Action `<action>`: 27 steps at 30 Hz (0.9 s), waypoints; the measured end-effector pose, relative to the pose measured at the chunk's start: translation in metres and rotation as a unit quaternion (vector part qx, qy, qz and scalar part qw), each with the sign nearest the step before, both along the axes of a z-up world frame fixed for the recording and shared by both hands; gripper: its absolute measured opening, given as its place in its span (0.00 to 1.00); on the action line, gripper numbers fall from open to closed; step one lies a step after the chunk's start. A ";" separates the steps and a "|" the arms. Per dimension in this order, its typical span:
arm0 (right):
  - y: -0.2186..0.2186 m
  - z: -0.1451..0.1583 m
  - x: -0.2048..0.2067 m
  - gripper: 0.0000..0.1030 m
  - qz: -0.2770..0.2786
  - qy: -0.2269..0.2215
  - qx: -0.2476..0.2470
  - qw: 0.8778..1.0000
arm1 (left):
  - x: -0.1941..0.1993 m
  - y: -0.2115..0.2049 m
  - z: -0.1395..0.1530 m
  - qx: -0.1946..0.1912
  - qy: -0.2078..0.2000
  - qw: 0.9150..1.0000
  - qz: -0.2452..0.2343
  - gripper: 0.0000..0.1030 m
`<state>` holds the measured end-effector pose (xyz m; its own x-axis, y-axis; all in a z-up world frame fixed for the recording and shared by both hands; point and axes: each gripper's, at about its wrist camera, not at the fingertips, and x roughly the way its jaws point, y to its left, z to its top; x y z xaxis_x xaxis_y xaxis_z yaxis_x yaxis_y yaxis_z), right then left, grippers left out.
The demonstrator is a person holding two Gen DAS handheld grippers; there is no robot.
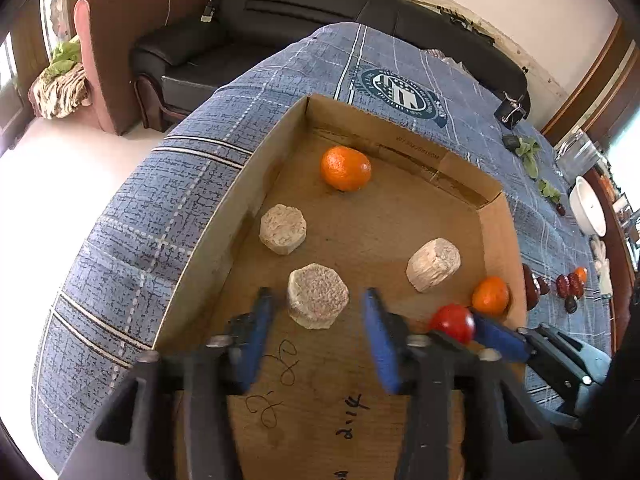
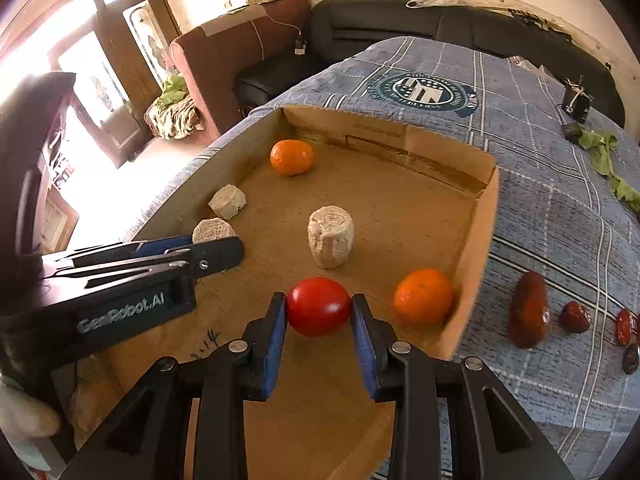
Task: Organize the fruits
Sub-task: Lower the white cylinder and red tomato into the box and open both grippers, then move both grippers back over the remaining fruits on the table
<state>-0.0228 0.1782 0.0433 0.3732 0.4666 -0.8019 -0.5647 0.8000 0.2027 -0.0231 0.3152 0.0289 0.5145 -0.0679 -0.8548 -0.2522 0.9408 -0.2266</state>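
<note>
On blue plaid tablecloth (image 2: 540,208); cardboard tray (image 2: 476,216)

Your left tool (image 2: 212,254) hides most of one pale block (image 2: 212,230) beside the box (image 2: 476,240); dark fruits (image 2: 630,356) run off-frame.

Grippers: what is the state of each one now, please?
Left gripper: open, holding nothing.
Right gripper: closed on the red tomato.
</note>
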 end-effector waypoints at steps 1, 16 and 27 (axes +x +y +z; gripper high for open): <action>0.001 0.000 0.000 0.36 0.000 -0.003 0.000 1.000 | -0.001 0.001 0.001 -0.005 -0.005 1.000 0.001 0.54; -0.060 0.038 -0.028 0.40 -0.030 -0.036 0.067 0.997 | -0.049 -0.011 0.053 -0.026 -0.100 0.994 0.029 0.59; -0.184 0.032 -0.040 0.47 -0.136 0.040 0.175 0.974 | -0.076 -0.076 0.075 -0.032 -0.137 0.990 -0.024 0.59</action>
